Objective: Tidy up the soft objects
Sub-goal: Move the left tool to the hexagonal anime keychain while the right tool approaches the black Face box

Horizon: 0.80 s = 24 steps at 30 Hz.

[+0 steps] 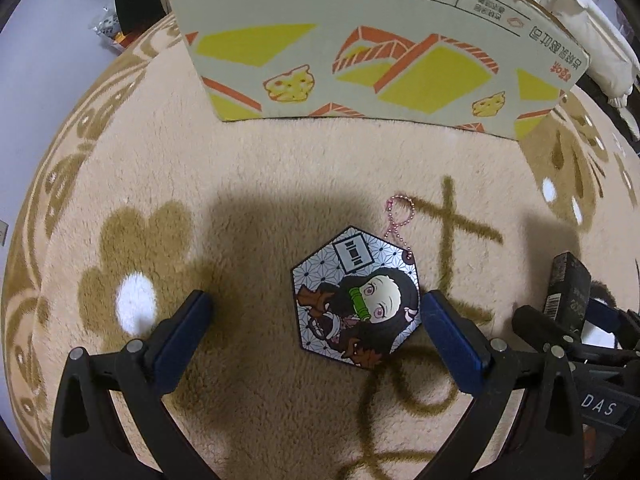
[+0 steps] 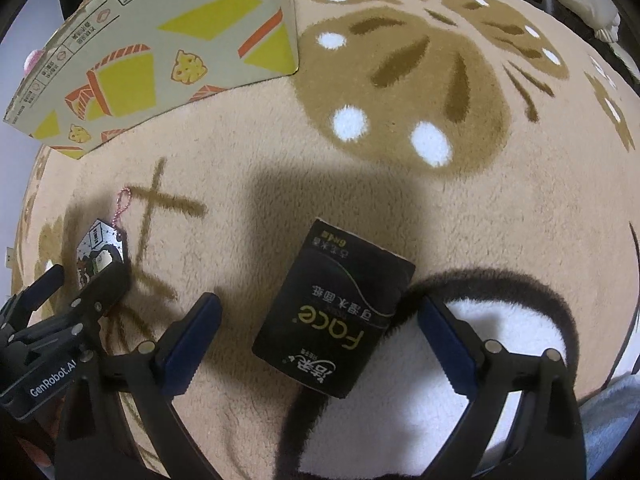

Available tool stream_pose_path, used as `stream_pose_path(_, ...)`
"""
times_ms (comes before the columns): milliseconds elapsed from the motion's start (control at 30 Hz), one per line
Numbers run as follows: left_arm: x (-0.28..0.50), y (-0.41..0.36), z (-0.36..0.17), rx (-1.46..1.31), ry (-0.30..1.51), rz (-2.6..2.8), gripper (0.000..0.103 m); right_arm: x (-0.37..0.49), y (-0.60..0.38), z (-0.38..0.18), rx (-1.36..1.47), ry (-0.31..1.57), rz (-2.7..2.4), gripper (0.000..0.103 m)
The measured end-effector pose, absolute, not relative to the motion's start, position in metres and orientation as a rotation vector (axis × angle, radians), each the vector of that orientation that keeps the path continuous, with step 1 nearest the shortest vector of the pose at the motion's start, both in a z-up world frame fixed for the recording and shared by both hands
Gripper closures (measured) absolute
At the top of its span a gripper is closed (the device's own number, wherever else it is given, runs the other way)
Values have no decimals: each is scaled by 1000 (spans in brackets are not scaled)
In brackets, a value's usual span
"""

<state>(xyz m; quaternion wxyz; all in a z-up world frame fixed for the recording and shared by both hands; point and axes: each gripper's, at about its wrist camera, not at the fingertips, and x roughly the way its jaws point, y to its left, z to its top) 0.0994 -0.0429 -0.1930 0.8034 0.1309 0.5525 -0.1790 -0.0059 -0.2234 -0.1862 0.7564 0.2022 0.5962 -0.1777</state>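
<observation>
Left gripper (image 1: pixel 316 312): fingers spread wide, nothing held. Flat hexagonal rubber charm with cartoon figure and pink bead chain (image 1: pixel 356 300) lying on beige plush rug (image 1: pixel 260 176), between the fingers, close against the right finger, well apart from the left.

Right gripper (image 2: pixel 320 316): fingers spread wide, nothing held. Black soft tissue pack (image 2: pixel 334 312) lying tilted between the fingers, nearer the right one.

Printed cardboard box (image 1: pixel 360 44) ahead of both fingertips.

Probable faults: off-centre closure pushing the charm sideways; thin profile slipping under the pads into the pile; bead chain snagging; skewed pack twisting on closure.
</observation>
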Motion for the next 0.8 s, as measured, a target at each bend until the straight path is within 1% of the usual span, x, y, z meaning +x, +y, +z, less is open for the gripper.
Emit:
stream_pose_path(667, 97, -55, -196, 330, 1188, -346, 0, -5, -224, -187, 423, 1300, -389, 0)
stream_pose_path(800, 97, -57, -196, 337, 1190, -342, 0, -5, -224, -187, 420, 1299, -392, 3)
